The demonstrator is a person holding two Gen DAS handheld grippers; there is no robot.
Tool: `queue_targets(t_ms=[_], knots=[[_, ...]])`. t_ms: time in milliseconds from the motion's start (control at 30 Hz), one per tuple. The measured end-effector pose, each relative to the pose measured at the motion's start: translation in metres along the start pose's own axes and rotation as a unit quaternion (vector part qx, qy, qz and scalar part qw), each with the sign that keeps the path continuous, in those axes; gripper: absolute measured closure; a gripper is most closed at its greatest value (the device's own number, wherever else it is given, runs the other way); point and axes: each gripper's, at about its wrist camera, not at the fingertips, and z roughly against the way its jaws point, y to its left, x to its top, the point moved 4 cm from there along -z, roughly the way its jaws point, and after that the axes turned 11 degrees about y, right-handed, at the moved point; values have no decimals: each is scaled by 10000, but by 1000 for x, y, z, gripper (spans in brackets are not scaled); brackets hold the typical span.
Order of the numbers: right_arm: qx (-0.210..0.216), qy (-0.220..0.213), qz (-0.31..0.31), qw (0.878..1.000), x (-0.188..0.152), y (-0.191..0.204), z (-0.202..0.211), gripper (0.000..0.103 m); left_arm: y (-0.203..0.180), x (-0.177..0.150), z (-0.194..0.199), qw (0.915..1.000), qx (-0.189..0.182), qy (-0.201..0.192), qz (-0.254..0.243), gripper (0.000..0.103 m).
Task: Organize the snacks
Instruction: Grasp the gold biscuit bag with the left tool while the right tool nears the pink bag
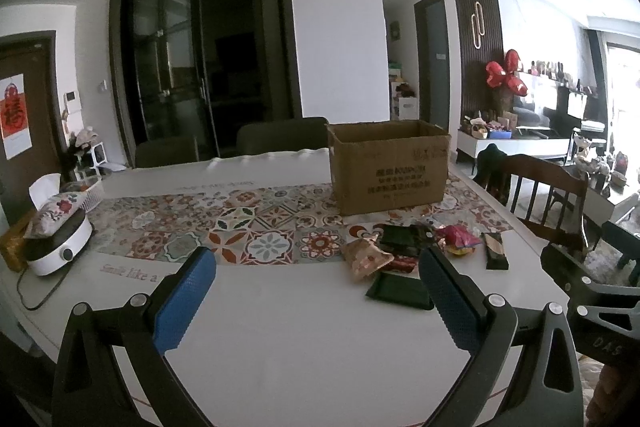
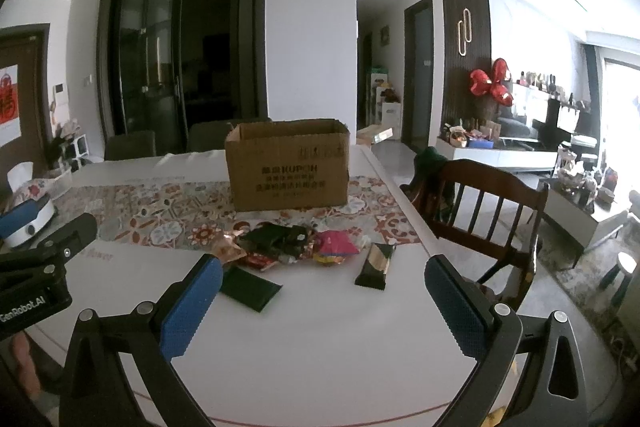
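On my table (image 1: pixel 280 327), a white cooker (image 1: pixel 60 251) sits far left. One brown box (image 1: pixel 390 167) stands behind the snack pile (image 1: pixel 404 247). One wooden chair (image 2: pixel 484 211) is right. My left gripper (image 1: pixel 316 291) and right gripper (image 2: pixel 322 293) are both wide, holding nothing.

The left gripper (image 1: pixel 316 291) is held level above the surface, its blue-padded fingers (image 1: pixel 184 303) spread wide with nothing between them. The right gripper (image 2: pixel 324 297) is held alongside in the same attitude, fingers (image 2: pixel 456 307) equally parted and unloaded. Each gripper body is seen at the edge of the other's view.
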Motion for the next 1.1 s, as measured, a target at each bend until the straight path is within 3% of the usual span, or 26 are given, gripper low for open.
queue_targets(t_ms=[433,867,1100], knots=[[34,363,-68,9993,7,-6,-34,1,-12,10,-44,9994,38,297,-152,0],[84,693,-219,9973,35,-14,-98,1,-22,39,-104,9976,-123,677,-13,1],[54,843,-158,9963,44,-18,-134,1,-27,40,-146,9938,-215,1087,71,3]])
